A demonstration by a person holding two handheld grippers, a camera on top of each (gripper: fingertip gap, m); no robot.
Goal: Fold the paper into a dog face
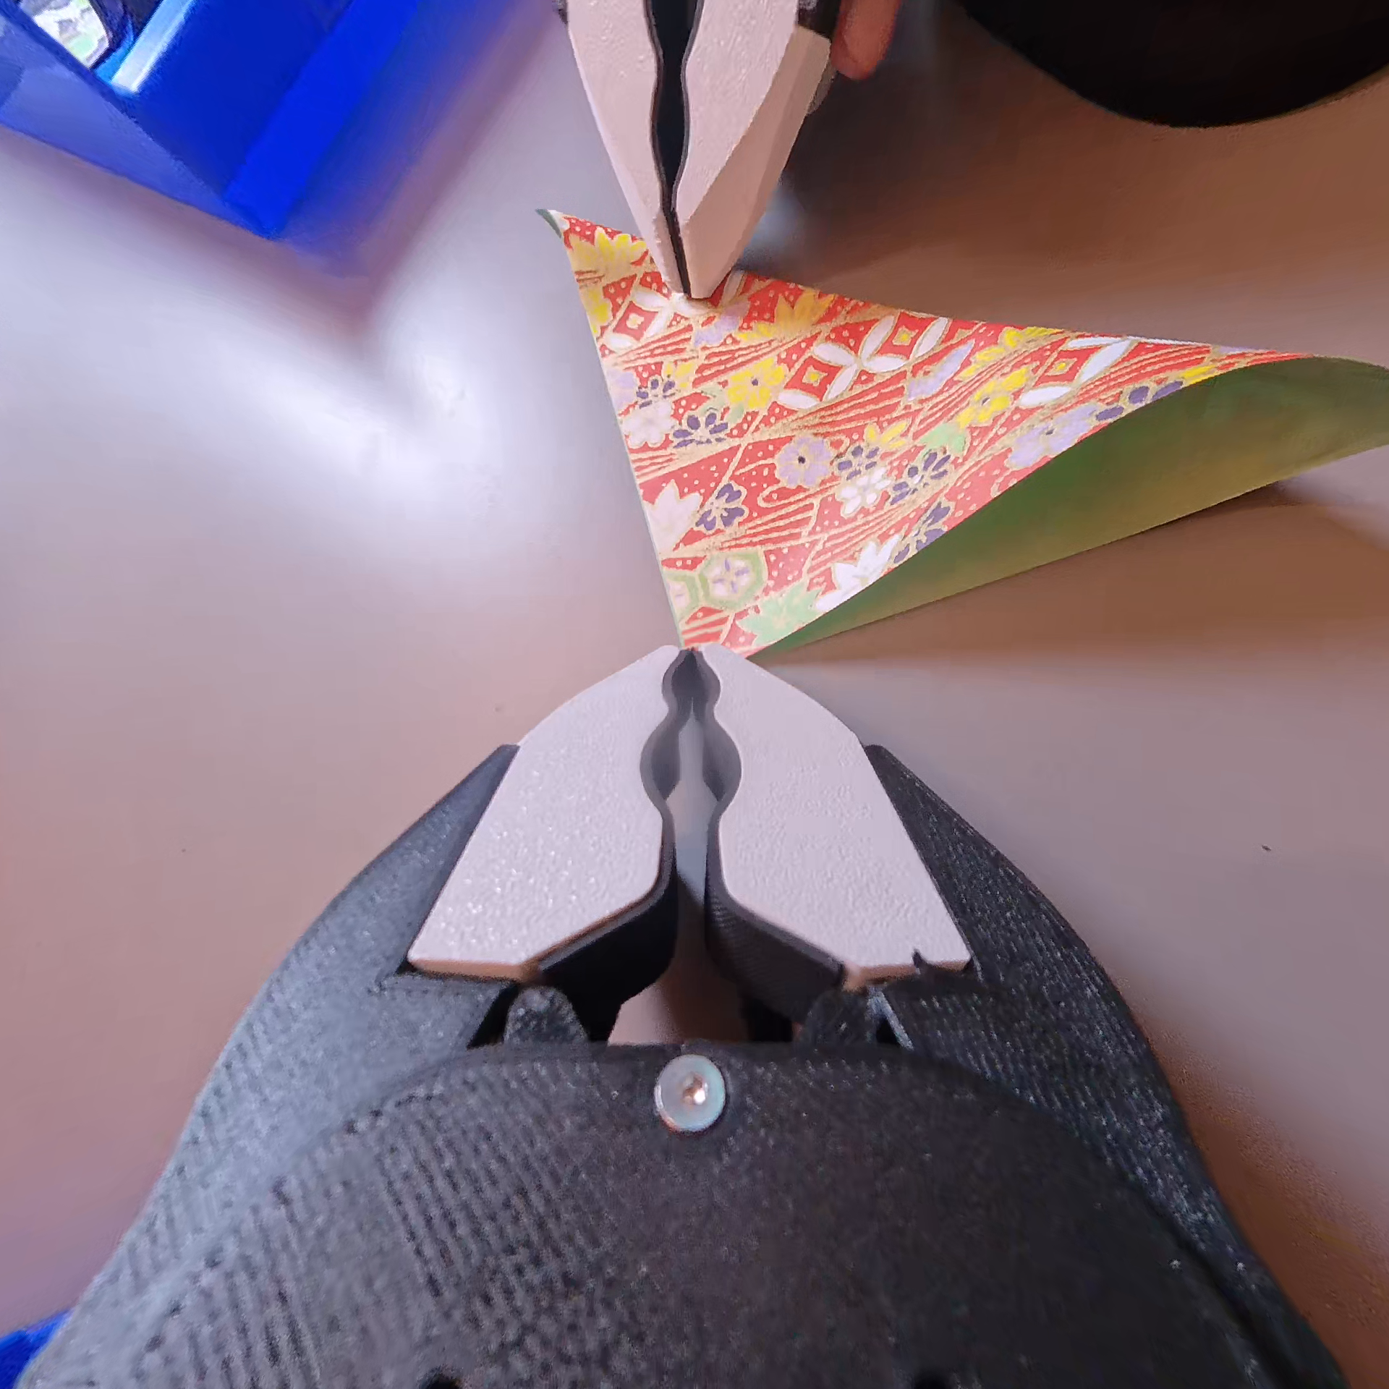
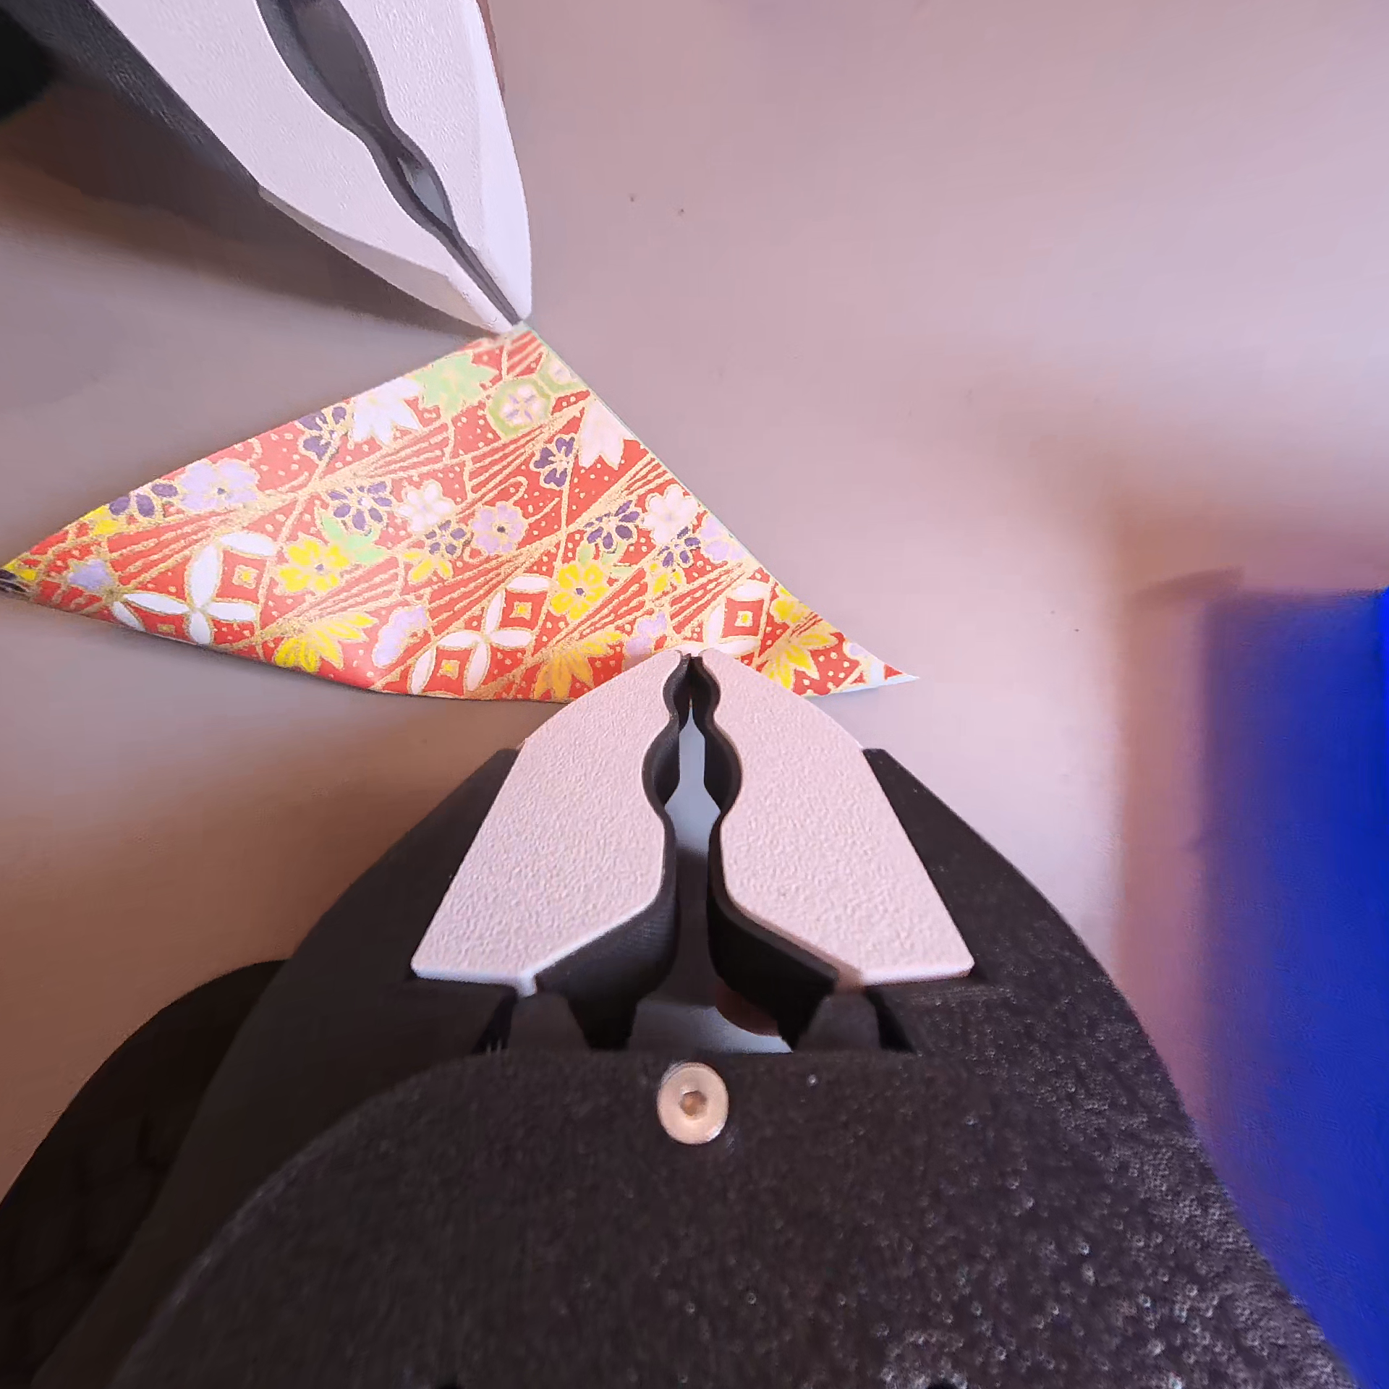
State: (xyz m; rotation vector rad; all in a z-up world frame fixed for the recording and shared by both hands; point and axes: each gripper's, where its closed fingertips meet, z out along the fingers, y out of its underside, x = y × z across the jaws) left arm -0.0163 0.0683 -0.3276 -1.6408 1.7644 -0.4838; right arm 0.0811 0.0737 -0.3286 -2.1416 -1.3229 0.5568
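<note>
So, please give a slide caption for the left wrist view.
Two shut grippers press patterned paper against table.

Red floral-patterned origami paper (image 1: 812, 458) (image 2: 421, 556), green on reverse: I see it folded into triangle, lying on grey tabletop. Long folded edge not pressed flat; upper layer bows up, green underside showing along it. One corner at near tip, another curling slightly upward.
</note>
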